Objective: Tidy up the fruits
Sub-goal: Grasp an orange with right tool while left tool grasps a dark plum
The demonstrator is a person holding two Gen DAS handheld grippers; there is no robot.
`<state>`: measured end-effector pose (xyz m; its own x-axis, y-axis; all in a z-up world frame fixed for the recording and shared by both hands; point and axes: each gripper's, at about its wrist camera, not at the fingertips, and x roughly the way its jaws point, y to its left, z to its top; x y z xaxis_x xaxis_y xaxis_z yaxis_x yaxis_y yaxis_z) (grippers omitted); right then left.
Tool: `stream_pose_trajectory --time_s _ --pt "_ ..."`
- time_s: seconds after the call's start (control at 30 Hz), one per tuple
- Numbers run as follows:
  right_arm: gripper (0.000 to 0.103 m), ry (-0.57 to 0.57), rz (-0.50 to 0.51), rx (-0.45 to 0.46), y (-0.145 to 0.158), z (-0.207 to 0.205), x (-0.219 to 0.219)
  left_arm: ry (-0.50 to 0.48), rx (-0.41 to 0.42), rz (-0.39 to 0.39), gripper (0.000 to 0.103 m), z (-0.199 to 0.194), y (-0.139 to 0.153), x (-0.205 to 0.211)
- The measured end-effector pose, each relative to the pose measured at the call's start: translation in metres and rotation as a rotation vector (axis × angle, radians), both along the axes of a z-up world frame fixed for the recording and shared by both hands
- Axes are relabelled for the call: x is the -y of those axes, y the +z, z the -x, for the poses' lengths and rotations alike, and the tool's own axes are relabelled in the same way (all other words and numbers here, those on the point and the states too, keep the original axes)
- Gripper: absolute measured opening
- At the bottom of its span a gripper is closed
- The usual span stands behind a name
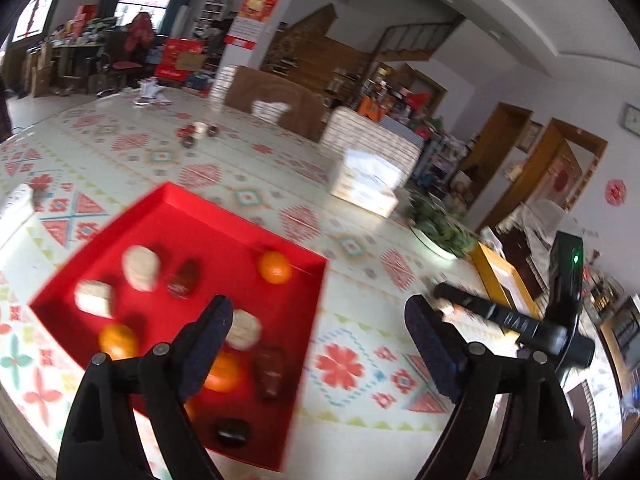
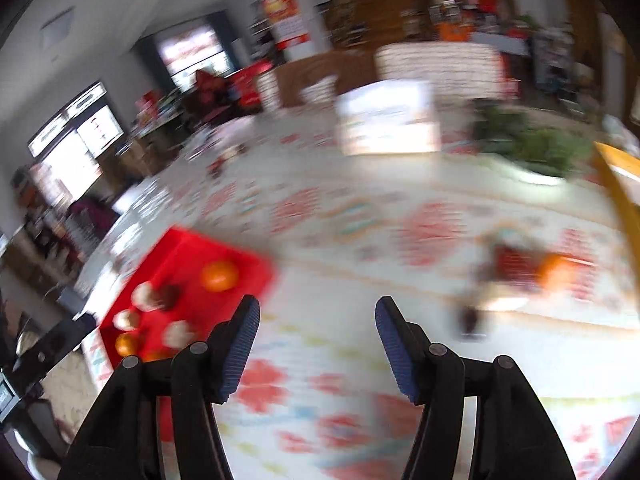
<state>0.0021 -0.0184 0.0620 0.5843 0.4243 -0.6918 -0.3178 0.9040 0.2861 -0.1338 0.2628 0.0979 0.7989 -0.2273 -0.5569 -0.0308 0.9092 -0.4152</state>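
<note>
- Left wrist view: the left claw [image 1: 318,344] is hovering over the counter [image 1: 248,168] with its two pads spread wide apart and nothing sitting between them.
- The left pad is overlapping the near right part of a red tray [image 1: 176,216]; the right pad is hanging over the patterned cloth beside the tray.
- The red tray is holding mixed items: an orange [image 1: 274,267] near its far right corner, a second orange [image 1: 118,341] at the near left, a third orange [image 1: 222,372] partly hidden behind the left pad.
- Pale round pieces [image 1: 141,268] and dark brown pieces [image 1: 183,278] are lying among the oranges; blur is preventing a firmer name for them.
- A tissue box [image 1: 366,184] is standing on the counter beyond the tray, with a bowl of greens [image 1: 438,232] to its right.
- Right wrist view: the right claw [image 2: 318,348] is also gaping open and empty, pointing at bare patterned cloth.
- This view is heavily smeared by motion.
- The red tray is showing at the left here; a lone orange [image 2: 557,272] is lying on the cloth well to the right, just beside a dark red blurred item [image 2: 514,266] that I cannot identify.
</note>
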Motion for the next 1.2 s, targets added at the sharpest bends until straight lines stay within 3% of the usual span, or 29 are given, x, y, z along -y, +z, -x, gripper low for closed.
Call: stream_pose_trajectory --time_s 0.13,0.3,0.5,0.77,0.87,1.07,1.2 --pt "0.065 -0.170 0.015 -0.009 0.004 -0.004 0.083 -0.050 -0.021 0.004 0.088 -0.007 -0.009 0.029" --pt "0.065 -0.270 0.024 -0.044 -0.009 -0.017 0.136 -0.087 -0.070 0.007 0.088 -0.016 -0.021 0.054" --pt "0.065 -0.292 0.029 -0.073 -0.026 -0.049 0.140 -0.088 -0.076 -0.026 0.088 -0.016 -0.020 0.065" --pt "0.063 -0.298 0.137 -0.106 -0.054 -0.095 0.117 -0.089 -0.102 -0.058 0.088 -0.023 -0.025 0.070" --pt "0.050 -0.305 0.122 -0.097 -0.057 -0.097 0.117 -0.101 -0.104 -0.073 0.088 -0.027 -0.024 0.075" --pt "0.049 -0.305 0.018 -0.147 -0.064 -0.101 0.133 -0.171 -0.114 -0.094 0.088 -0.035 -0.026 0.096" --pt "0.042 -0.295 -0.040 -0.173 -0.071 -0.091 0.142 -0.185 -0.129 -0.092 0.088 -0.038 -0.032 0.102"
